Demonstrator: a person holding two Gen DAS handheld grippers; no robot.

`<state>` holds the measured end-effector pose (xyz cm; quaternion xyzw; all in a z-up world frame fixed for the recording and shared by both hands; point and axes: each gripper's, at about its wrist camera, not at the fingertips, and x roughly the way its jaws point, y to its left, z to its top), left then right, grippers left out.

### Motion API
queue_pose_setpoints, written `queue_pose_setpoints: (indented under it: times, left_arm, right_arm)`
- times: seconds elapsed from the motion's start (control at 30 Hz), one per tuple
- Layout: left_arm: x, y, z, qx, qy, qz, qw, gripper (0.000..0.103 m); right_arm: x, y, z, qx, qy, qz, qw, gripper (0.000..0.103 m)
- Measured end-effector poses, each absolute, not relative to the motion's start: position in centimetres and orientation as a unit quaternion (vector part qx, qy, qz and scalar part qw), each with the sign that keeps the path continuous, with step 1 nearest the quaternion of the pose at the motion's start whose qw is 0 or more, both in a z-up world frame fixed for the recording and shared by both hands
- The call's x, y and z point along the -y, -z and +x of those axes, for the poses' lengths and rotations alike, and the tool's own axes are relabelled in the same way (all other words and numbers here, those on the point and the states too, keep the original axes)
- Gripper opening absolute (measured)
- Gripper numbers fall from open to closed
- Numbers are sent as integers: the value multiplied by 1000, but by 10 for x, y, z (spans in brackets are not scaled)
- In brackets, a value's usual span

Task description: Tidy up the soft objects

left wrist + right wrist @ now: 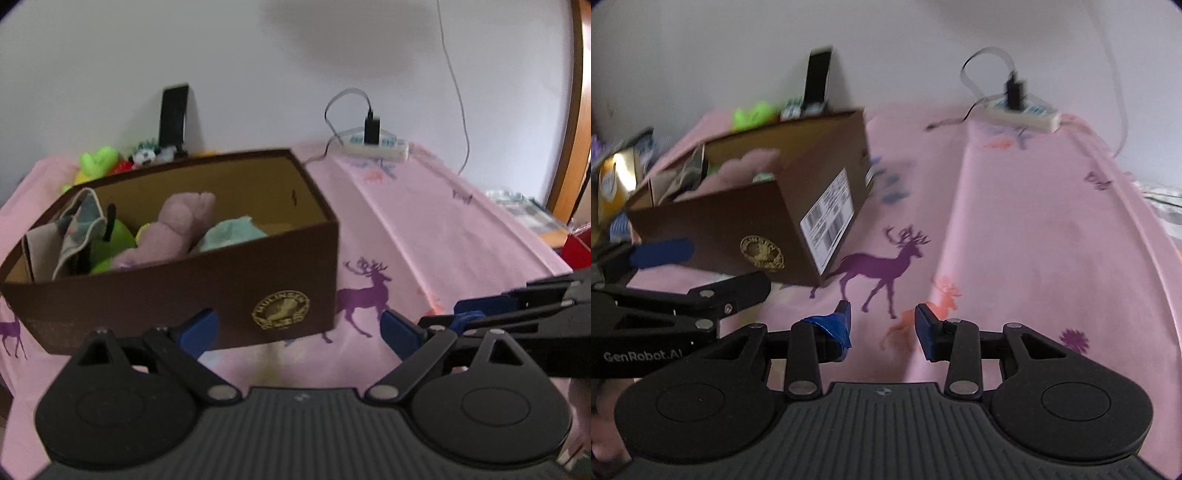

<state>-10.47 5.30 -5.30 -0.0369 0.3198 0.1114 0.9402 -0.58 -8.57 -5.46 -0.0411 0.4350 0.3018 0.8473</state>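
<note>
A brown cardboard box (184, 291) sits on a pink deer-print cloth (424, 229) and holds several soft things: a mauve plush toy (173, 229), a pale teal cloth (232, 232), a green plush (118, 240) and a patterned fabric piece (79, 229). More toys, one bright green (98, 162), lie behind the box near a dark phone (173, 118) leaning on the wall. A white power strip (376, 146) rests at the cloth's far edge.

The left gripper (299, 328) hovers before the box front, jaws wide, nothing between them. The right gripper (882, 325) hangs over bare cloth beside the box, jaws apart and empty; its blue pad tape looks rumpled, though blur makes this uncertain.
</note>
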Motion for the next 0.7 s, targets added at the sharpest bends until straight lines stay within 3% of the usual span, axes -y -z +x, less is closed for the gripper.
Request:
queue_pose_setpoints:
  times: [0.33, 0.7]
  left_arm:
    - [-100, -9, -94, -411, -139, -50, 900, 93]
    - [-179, -69, -84, -392, -219, -49, 892, 93]
  right_arm:
    - [29, -5, 25, -516, -311, -65, 795, 22]
    - [-37, -57, 40, -500, -317, -41, 805, 22]
